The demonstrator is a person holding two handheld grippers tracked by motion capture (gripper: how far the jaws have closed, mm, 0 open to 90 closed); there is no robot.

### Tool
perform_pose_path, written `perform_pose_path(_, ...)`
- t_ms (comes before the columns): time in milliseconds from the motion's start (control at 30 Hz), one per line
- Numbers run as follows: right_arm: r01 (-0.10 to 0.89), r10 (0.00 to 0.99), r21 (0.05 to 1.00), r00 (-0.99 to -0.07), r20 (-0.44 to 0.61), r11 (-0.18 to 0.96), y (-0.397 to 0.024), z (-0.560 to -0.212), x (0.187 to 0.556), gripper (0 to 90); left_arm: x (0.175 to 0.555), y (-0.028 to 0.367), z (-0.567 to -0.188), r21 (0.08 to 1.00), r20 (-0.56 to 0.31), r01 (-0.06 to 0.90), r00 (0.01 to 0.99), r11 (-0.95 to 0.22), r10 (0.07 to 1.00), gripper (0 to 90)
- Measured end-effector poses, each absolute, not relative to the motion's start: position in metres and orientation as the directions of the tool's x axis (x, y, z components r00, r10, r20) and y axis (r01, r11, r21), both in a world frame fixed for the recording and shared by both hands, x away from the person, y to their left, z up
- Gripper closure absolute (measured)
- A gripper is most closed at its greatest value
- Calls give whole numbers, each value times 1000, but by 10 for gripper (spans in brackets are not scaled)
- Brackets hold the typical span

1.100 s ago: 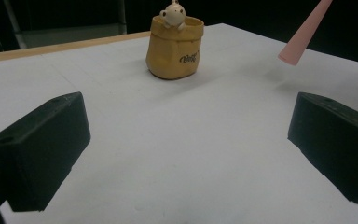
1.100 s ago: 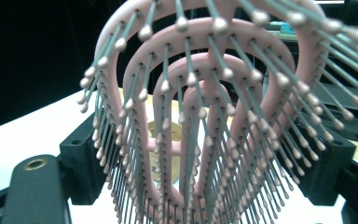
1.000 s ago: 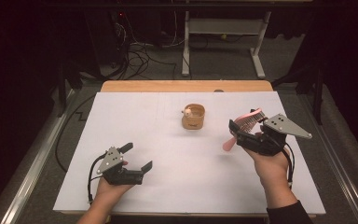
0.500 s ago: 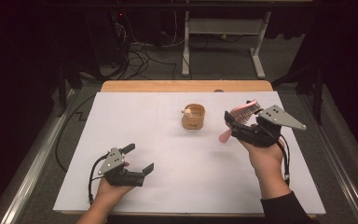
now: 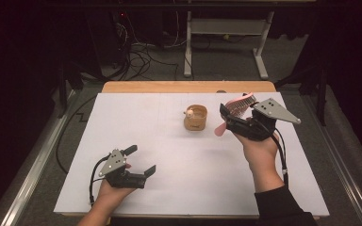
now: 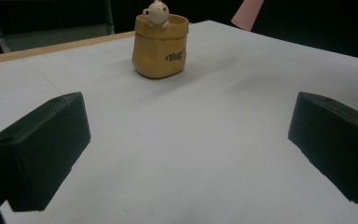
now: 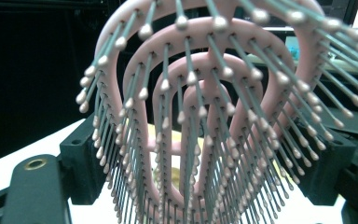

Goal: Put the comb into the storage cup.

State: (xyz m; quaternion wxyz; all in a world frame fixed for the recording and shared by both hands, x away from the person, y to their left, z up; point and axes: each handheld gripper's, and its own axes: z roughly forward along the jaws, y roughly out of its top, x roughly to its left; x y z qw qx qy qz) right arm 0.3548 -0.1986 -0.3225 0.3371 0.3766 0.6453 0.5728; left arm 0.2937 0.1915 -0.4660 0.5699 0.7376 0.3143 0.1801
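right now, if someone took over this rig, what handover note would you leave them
Right tongs: shut on the pink hairbrush, held in the air just right of the yellow cup, bristle head up, pink handle end hanging toward the table.
Left tongs: open and empty, low over the white table sheet near the front left.
Yellow cup: upright mid-table, a small figure peeking over its rim, nothing touching it.
Done: brush picked up and brought beside the cup.
Left: probably stand the brush in the cup, handle end first; that is a guess from how it is held. Left tongs could steady the cup.
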Motion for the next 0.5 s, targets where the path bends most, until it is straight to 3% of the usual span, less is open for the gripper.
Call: perform_pose_path(500,72,873,996,-487,-18,60,-177,-310,375,202,294,189,-467,953,-95,259,751,-159,654,0)
